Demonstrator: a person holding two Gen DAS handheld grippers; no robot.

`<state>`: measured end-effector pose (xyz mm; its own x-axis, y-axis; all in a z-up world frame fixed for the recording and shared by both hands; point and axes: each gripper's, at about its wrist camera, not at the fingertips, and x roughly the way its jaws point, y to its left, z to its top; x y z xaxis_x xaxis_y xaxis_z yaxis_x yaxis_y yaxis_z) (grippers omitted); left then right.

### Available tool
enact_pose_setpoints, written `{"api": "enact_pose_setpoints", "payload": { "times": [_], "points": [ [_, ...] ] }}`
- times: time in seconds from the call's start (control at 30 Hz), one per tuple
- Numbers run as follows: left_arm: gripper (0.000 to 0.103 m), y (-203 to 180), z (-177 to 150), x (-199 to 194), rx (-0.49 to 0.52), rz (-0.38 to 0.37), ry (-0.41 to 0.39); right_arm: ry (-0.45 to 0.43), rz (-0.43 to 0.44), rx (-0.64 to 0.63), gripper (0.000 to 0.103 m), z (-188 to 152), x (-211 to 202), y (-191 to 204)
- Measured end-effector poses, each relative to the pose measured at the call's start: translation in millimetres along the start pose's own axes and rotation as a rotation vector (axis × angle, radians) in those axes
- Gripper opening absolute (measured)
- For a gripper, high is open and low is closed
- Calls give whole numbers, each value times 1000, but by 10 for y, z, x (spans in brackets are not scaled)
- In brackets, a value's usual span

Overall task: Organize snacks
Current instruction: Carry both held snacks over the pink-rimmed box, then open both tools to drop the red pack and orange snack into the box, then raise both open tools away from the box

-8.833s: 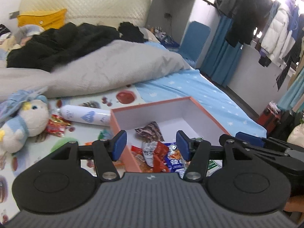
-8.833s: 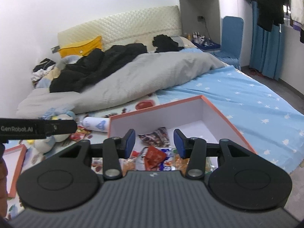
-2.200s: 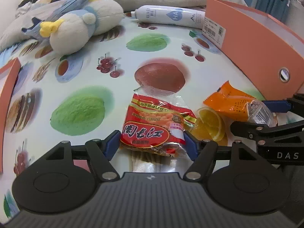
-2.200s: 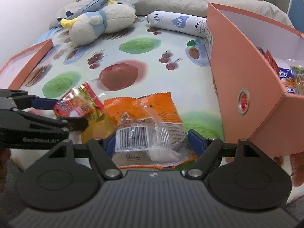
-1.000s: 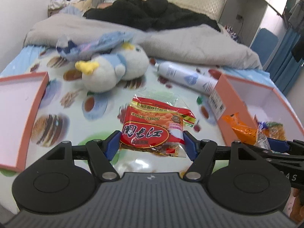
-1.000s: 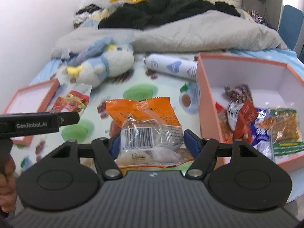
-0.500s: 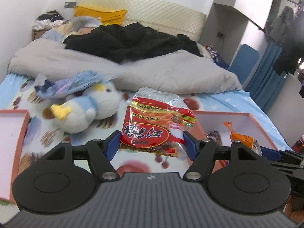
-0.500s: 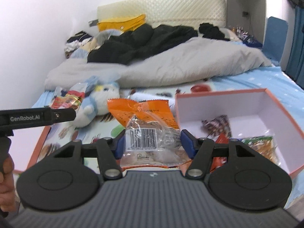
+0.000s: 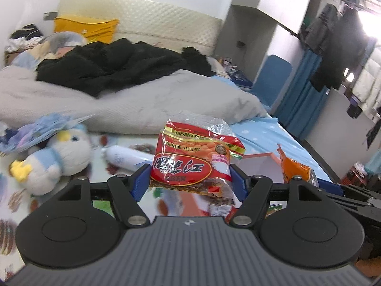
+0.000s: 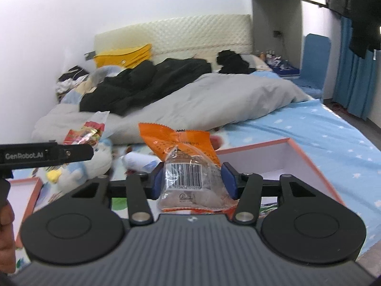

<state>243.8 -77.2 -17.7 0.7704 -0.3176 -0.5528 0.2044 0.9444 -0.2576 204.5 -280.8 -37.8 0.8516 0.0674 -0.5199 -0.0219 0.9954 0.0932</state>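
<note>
Two grippers, each clamped on one snack. The left gripper (image 9: 190, 178) has its jaws pressed against the sides of a red snack packet (image 9: 194, 160), held up in the air with its long axis running away from the camera, toward 12 o'clock, printed face up, clear crimped end farthest out. The right gripper (image 10: 191, 182) has its jaws closed on an orange snack packet (image 10: 188, 164), also lifted, its long axis likewise toward 12 o'clock, barcode panel near the jaws and orange serrated end out front.

Below and at about 2 o'clock of the right gripper sits one pink-rimmed box (image 10: 307, 160), open on the bed; what lies inside is mostly hidden by the gripper. One box lid (image 10: 25, 191) lies at 9 o'clock. One plush penguin (image 9: 53, 156) rests at 10 o'clock of the left gripper, with one white bottle (image 9: 127, 156) lying on its side beside it. Behind, one grey duvet (image 9: 147, 100) under a black coat (image 9: 112, 65), and one yellow pillow (image 9: 84, 27) by the headboard.
</note>
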Motion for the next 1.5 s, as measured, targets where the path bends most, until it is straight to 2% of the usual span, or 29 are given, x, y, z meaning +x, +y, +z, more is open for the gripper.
{"api": "enact_pose_setpoints", "payload": {
  "times": [0.2, 0.5, 0.67, 0.87, 0.9, 1.03, 1.2, 1.5],
  "points": [
    [74, -380, 77, 346, 32, -47, 32, -3, -37, 37, 48, 19, 123, -316],
    [75, -799, -120, 1220, 82, -74, 196, 107, -63, 113, 46, -260, 619, -775],
    [75, -832, -306, 1643, 103, -70, 274, 179, -66, 144, 46, -447, 845, -956],
    [76, -838, -478, 1925, 128, -66, 339, 221, -73, 173, 46, -597, 989, -1042],
    [76, -841, -496, 1935, 128, -67, 346, 222, -72, 176, 46, -611, 988, -1045],
    [87, -847, -502, 1912, 144, -70, 348, 221, -79, 182, 46, -626, 958, -1059],
    [89, -815, -376, 1684, 118, -65, 322, 169, -79, 194, 46, -536, 775, -1031],
    [89, -1064, -16, 735, 196, -110, 136, 14, -84, 157, 46, -128, -39, -859]
  ]
}}
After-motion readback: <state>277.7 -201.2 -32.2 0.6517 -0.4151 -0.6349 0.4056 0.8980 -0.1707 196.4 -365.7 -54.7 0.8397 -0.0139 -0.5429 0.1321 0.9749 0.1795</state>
